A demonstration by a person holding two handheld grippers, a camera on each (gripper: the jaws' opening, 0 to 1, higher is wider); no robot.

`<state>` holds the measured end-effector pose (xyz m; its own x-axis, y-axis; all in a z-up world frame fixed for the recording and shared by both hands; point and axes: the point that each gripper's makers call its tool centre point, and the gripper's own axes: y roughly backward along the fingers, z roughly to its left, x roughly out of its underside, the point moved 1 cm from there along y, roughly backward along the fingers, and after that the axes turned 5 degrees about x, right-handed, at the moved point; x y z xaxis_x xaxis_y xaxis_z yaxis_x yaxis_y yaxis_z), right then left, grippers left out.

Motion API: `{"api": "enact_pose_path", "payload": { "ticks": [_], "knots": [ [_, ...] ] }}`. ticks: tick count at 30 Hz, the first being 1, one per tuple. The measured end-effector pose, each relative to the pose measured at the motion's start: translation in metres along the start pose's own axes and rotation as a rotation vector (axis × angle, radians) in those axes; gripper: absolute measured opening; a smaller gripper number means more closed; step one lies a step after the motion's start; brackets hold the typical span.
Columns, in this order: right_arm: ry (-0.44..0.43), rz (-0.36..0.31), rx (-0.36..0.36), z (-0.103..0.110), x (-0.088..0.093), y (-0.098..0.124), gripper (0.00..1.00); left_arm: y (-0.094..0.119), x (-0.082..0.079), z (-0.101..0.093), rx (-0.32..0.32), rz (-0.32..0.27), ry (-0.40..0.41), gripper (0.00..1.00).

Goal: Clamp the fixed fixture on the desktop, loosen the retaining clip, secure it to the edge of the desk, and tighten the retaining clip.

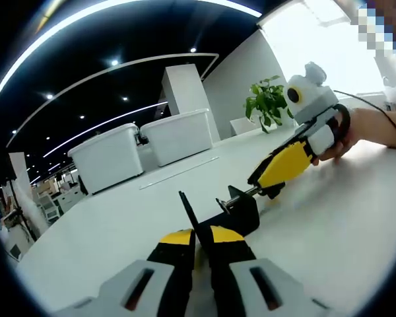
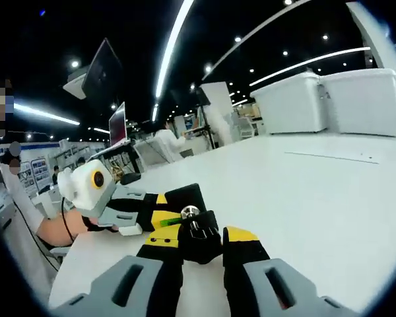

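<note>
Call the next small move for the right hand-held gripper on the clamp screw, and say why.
Probably turn the right hand-held gripper to back the screw out. Its yellow-tipped jaws sit at the screw's end, and the left hand-held gripper appears shut on the black clamp, steadying it on the white desk. The clamp sits away from any desk edge, so loosening seems to come first.

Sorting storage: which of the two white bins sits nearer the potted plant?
The right white plastic bin in the left gripper view; the other white bin stands farther from the green potted plant.
</note>
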<state>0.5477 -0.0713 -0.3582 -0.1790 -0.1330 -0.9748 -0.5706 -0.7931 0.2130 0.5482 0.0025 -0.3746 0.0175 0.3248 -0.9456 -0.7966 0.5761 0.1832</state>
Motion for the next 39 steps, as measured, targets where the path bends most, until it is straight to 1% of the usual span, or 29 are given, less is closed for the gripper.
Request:
{"api": "enact_pose_path", "payload": {
  "ticks": [5, 6, 7, 9, 11, 14, 17, 21, 22, 23, 24, 25, 26, 27, 28, 29, 30, 34, 35, 36, 37, 38, 39],
  "knots": [
    [0.275, -0.013, 0.032, 0.005, -0.002, 0.000, 0.22, 0.000, 0.000, 0.000, 0.000, 0.000, -0.001, 0.08],
    [0.327, -0.013, 0.041, 0.005, -0.003, -0.001, 0.22, 0.000, 0.000, 0.000, -0.001, 0.000, -0.001, 0.08],
    [0.360, -0.012, 0.046, 0.006, -0.003, -0.001, 0.22, 0.001, 0.000, 0.000, -0.001, 0.000, -0.001, 0.08],
    [0.482, -0.012, 0.063, 0.008, -0.003, -0.001, 0.22, 0.001, 0.000, 0.000, -0.001, 0.000, -0.001, 0.08],
    [0.578, -0.012, 0.077, 0.010, -0.003, -0.002, 0.22, 0.001, 0.000, 0.000, -0.001, 0.000, -0.001, 0.08],
    [0.645, -0.010, 0.089, 0.009, -0.002, -0.003, 0.22, 0.000, 0.000, 0.000, -0.001, 0.000, -0.001, 0.08],
    [0.658, -0.012, 0.090, 0.009, -0.002, -0.004, 0.22, 0.000, 0.000, 0.000, -0.002, 0.000, 0.000, 0.08],
    [0.604, -0.025, 0.076, 0.006, -0.004, -0.003, 0.22, 0.001, 0.000, 0.000, -0.002, 0.001, 0.000, 0.08],
    [0.538, -0.028, 0.076, 0.005, -0.004, -0.003, 0.22, 0.001, 0.000, 0.000, -0.002, 0.001, 0.001, 0.08],
    [0.502, -0.030, 0.075, 0.004, -0.004, -0.003, 0.22, 0.000, 0.000, 0.000, -0.002, 0.001, 0.000, 0.08],
    [0.422, -0.028, 0.082, 0.002, -0.005, -0.002, 0.22, 0.000, 0.000, 0.001, -0.002, 0.001, -0.001, 0.08],
    [0.350, -0.026, 0.068, 0.002, -0.006, 0.000, 0.23, 0.000, 0.000, 0.001, -0.002, 0.001, 0.000, 0.08],
    [0.260, -0.052, 0.024, 0.007, -0.010, 0.002, 0.25, 0.000, 0.000, 0.001, -0.002, 0.001, 0.001, 0.08],
    [0.174, -0.069, 0.001, 0.008, -0.015, 0.004, 0.30, 0.000, 0.000, 0.001, 0.000, 0.001, 0.002, 0.08],
    [0.106, -0.085, -0.008, 0.006, -0.019, 0.006, 0.35, -0.001, 0.000, 0.001, 0.000, 0.001, 0.002, 0.08],
    [0.043, -0.097, -0.024, 0.006, -0.022, 0.007, 0.36, -0.001, 0.000, 0.001, 0.001, 0.001, 0.002, 0.08],
    [0.003, -0.093, -0.032, 0.006, -0.022, 0.007, 0.36, -0.001, 0.000, 0.001, 0.001, 0.001, 0.002, 0.08],
    [-0.082, -0.074, -0.018, -0.002, -0.016, 0.003, 0.34, -0.001, 0.000, 0.000, 0.002, 0.001, 0.002, 0.08],
    [-0.121, -0.061, -0.025, -0.003, -0.012, 0.001, 0.33, -0.001, 0.000, 0.000, 0.002, 0.001, 0.002, 0.08],
    [-0.150, -0.030, -0.024, -0.004, -0.006, -0.001, 0.31, -0.001, 0.000, 0.000, 0.002, 0.001, 0.003, 0.08],
    [-0.148, -0.038, -0.018, -0.008, -0.006, -0.003, 0.31, -0.001, 0.000, 0.000, 0.003, 0.001, 0.003, 0.08],
    [-0.160, -0.019, -0.014, -0.011, -0.003, -0.005, 0.30, -0.001, 0.000, 0.000, 0.002, 0.001, 0.002, 0.08],
    [-0.178, 0.015, -0.010, -0.011, 0.001, -0.005, 0.28, -0.001, 0.000, 0.000, 0.002, 0.001, 0.002, 0.08]
  ]
}}
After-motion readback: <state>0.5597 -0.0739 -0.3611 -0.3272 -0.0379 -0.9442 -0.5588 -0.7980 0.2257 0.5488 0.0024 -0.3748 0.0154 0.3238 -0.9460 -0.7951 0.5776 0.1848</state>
